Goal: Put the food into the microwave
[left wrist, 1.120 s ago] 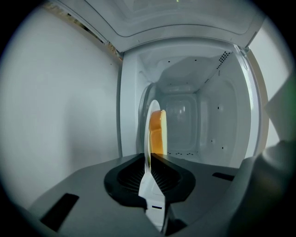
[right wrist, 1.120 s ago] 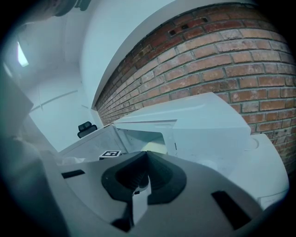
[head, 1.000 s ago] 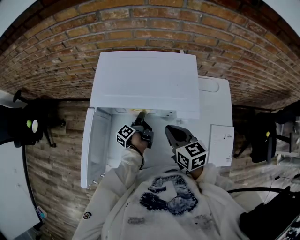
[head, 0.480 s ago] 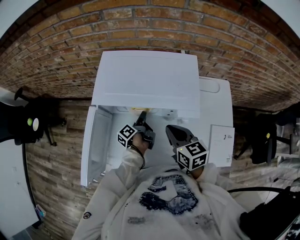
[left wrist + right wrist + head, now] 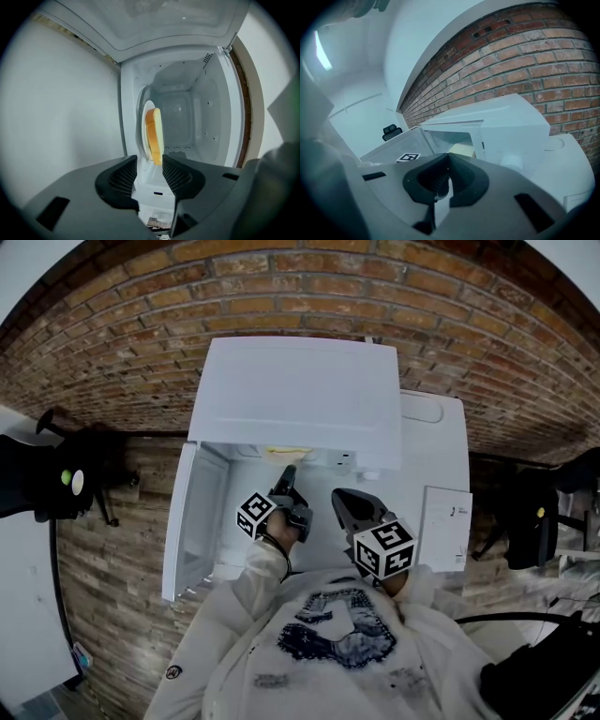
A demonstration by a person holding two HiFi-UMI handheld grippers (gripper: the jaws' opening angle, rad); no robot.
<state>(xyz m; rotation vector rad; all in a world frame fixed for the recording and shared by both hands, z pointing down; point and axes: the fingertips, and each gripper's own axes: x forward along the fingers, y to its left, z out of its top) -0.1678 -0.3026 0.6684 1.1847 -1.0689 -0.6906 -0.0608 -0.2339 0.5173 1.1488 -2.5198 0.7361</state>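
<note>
The white microwave [image 5: 291,399] stands with its door [image 5: 192,521] swung open to the left. Inside, a slice of yellow bread [image 5: 152,136] lies on a white plate [image 5: 145,123]; the left gripper view is rolled, so both look stood on edge. My left gripper [image 5: 150,173] is open just outside the cavity mouth, and the plate sits beyond its fingertips, untouched. From the head view, the left gripper [image 5: 288,472] points into the opening, where the bread [image 5: 286,452] shows as a pale yellow patch. My right gripper [image 5: 342,498] waits beside it, shut and empty [image 5: 449,161].
The microwave [image 5: 506,126] rests on a white table [image 5: 436,442] against a brick wall [image 5: 141,315]. A white booklet [image 5: 443,529] lies at the table's right. A black stand [image 5: 66,484] is on the left and a dark chair [image 5: 525,517] on the right.
My left gripper's jaws have opened and let go of the plate, which now rests inside the microwave. The left hand has drawn back slightly from the opening. The right gripper has kept still.
</note>
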